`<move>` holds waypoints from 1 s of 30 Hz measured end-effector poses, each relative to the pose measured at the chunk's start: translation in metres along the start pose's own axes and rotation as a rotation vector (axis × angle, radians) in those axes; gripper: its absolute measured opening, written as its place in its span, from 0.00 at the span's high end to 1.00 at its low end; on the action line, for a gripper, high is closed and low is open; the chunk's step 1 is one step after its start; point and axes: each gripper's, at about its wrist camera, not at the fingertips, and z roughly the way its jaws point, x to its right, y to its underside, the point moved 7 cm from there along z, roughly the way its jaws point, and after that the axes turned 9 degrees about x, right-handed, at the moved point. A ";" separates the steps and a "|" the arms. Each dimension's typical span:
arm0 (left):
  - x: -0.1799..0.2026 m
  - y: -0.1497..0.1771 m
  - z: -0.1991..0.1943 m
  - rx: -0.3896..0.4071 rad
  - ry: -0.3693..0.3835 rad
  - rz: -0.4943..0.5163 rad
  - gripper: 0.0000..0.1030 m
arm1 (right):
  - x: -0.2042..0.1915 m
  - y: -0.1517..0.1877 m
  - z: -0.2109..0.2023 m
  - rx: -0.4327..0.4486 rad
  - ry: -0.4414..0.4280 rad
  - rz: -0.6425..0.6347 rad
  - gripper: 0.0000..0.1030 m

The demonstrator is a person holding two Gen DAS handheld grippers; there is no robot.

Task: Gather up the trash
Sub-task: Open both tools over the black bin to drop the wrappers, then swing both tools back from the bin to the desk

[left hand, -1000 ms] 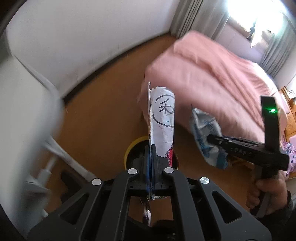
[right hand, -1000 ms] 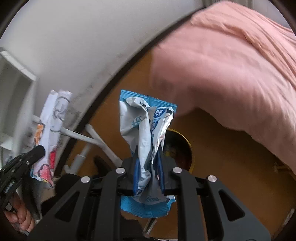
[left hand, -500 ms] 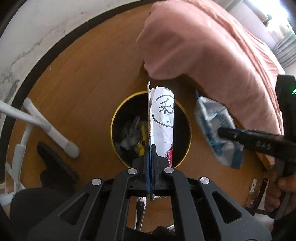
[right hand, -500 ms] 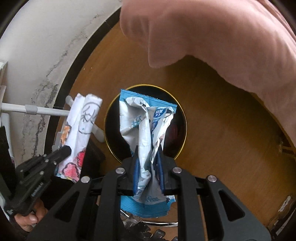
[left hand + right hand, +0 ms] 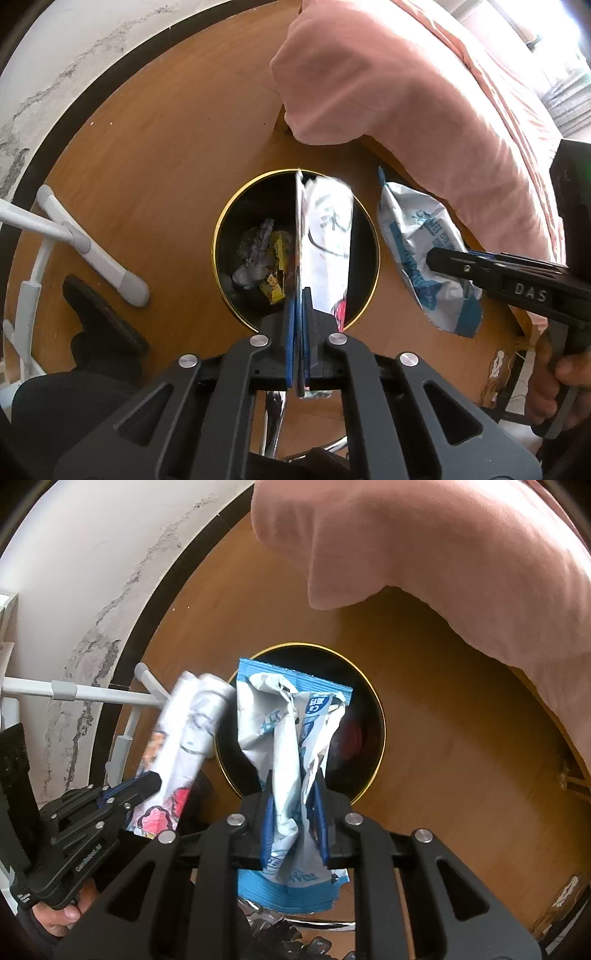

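Observation:
A round black bin with a gold rim (image 5: 225, 221) (image 5: 382, 734) stands on the wood floor and holds crumpled trash (image 5: 258, 254). My left gripper (image 5: 298, 295) is shut on a white printed wrapper (image 5: 327, 240), held over the bin's mouth; the wrapper also shows in the right wrist view (image 5: 184, 731). My right gripper (image 5: 293, 794) is shut on a crumpled blue and white wrapper (image 5: 288, 731), held above the bin. In the left wrist view that blue wrapper (image 5: 424, 251) hangs just right of the bin.
A bed with a pink cover (image 5: 424, 85) overhangs the floor right behind the bin. White metal frame legs (image 5: 96, 254) and a dark foot (image 5: 103, 317) are to the left. A white wall with a black skirting (image 5: 122, 590) curves along the left.
Both grippers tilted downward and moved over the bin, which now fills the centre of both views. Both wrappers are still gripped.

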 end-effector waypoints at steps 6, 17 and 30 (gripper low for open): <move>-0.004 0.003 0.003 -0.022 0.001 -0.020 0.96 | -0.002 0.002 -0.003 0.005 -0.002 -0.009 0.83; -0.006 0.001 -0.003 0.005 0.020 -0.047 0.56 | -0.009 0.002 -0.006 0.011 -0.014 -0.016 0.83; 0.016 -0.012 -0.039 0.092 -0.003 0.077 0.36 | -0.017 -0.005 -0.032 0.077 -0.017 -0.024 0.46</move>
